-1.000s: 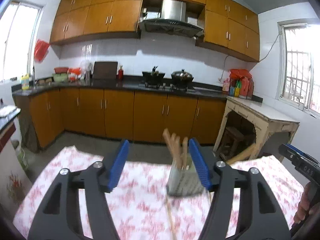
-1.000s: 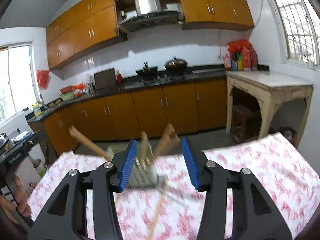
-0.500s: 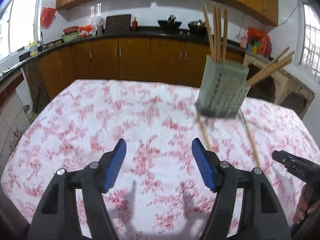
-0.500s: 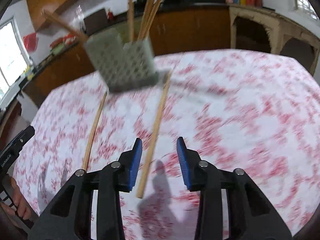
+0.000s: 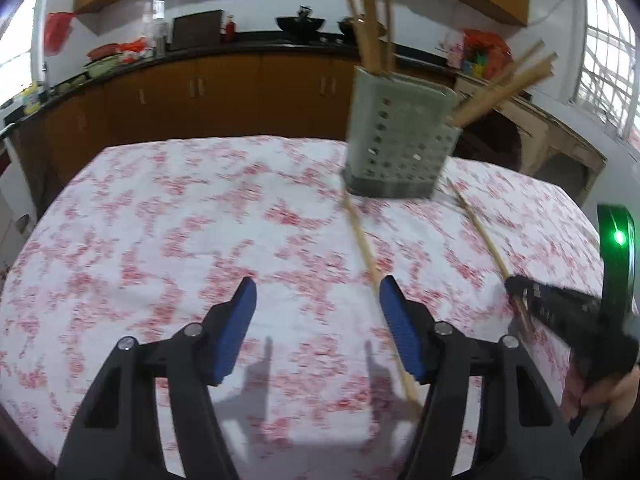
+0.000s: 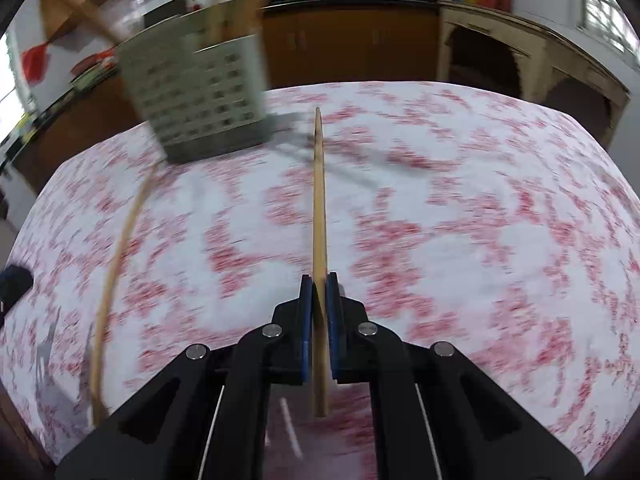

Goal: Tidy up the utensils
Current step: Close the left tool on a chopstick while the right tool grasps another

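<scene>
Left wrist view: a kitchen with orange-brown wooden cabinets and a dark counter lies behind a desk (image 5: 160,216) covered in a white cloth with a red floral print. The left gripper (image 5: 318,332) hangs low over the cloth, its black arms ending in ribbed blue pads (image 5: 236,332) that stand apart with only bare cloth between them. Its jaws have just been closing a little. A thin pale wooden chopstick (image 5: 366,256) lies on the cloth and runs under the right-hand pad, not pinched. Beyond it stands a grey-green plastic utensil holder (image 5: 396,140), boxy and pierced with rows of small holes, with several wooden sticks rising from it, some upright and some leaning right. A second chopstick (image 5: 480,236) lies further right, and the dark right gripper (image 5: 520,292) meets its near end, with a person's hand behind it.

Right wrist view: the same floral cloth, blurred, fills the frame. The right gripper (image 6: 319,304) has just closed its blue pads on the second chopstick (image 6: 319,200), a straight tapered stick pointing away toward the perforated holder (image 6: 196,96) at upper left. The other chopstick (image 6: 120,240) lies on the cloth at left
</scene>
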